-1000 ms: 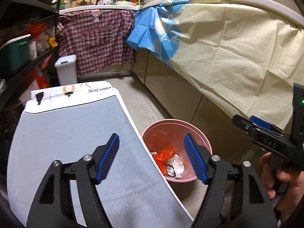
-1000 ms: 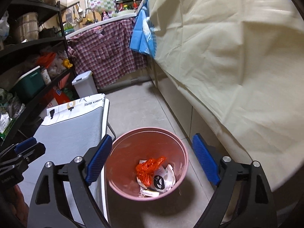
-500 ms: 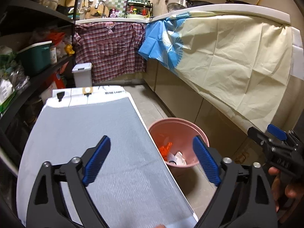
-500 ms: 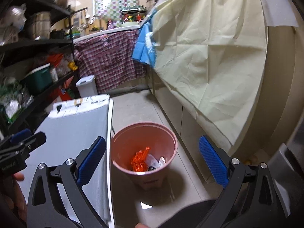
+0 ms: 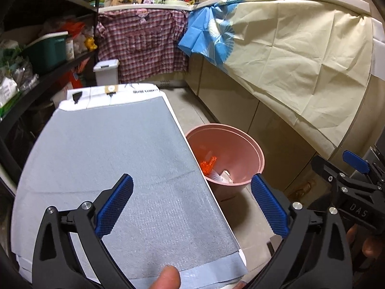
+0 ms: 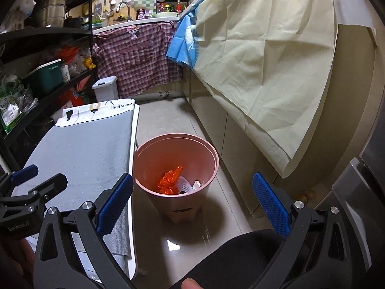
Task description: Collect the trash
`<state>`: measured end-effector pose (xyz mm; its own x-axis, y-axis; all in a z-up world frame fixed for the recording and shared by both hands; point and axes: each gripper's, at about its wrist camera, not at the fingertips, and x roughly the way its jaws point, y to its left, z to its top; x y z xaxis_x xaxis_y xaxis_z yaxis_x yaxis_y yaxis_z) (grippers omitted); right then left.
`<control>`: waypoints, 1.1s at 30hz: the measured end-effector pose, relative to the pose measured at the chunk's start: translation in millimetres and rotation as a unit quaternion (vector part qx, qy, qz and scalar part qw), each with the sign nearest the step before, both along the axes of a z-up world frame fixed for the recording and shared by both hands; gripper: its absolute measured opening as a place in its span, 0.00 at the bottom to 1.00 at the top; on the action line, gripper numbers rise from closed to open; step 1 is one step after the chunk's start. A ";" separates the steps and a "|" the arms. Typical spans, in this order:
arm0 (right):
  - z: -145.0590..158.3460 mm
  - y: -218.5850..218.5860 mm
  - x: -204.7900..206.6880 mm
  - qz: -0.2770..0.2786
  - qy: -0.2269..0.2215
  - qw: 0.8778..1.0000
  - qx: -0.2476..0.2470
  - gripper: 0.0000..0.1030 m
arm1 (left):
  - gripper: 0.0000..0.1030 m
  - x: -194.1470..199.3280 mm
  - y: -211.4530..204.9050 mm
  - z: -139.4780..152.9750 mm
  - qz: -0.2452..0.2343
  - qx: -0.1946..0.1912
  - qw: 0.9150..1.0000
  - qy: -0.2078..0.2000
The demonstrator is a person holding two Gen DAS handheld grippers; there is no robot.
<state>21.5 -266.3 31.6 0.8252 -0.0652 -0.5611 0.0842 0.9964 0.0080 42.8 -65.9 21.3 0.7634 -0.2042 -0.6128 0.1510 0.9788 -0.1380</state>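
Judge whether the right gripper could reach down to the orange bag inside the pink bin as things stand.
Probably yes. The right gripper is open and empty, the pink bin has no lid, and the orange bag lies on top of the other trash, with nothing between.

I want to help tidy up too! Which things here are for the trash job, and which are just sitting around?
For the trash job:
- pink bin
- orange bag and white scraps inside it
- left claw, open and empty
- right claw, open and empty

Just sitting around:
- grey padded board
- cream sheet
- plaid shirt
- small white bin
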 end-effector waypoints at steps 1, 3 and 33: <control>-0.2 0.0 -0.1 0.000 0.000 1.000 0.000 0.95 | 0.92 0.8 -1.2 -1.3 -0.002 -0.002 1.000 0.003; -0.4 0.2 -0.1 0.000 -0.001 1.000 0.000 0.95 | 0.92 1.0 -3.0 -3.0 -0.007 -0.003 1.000 0.005; -0.1 -1.5 2.9 -0.002 -0.002 1.000 0.002 0.95 | 0.92 -0.5 -14.0 0.3 -0.017 -0.003 1.000 -0.010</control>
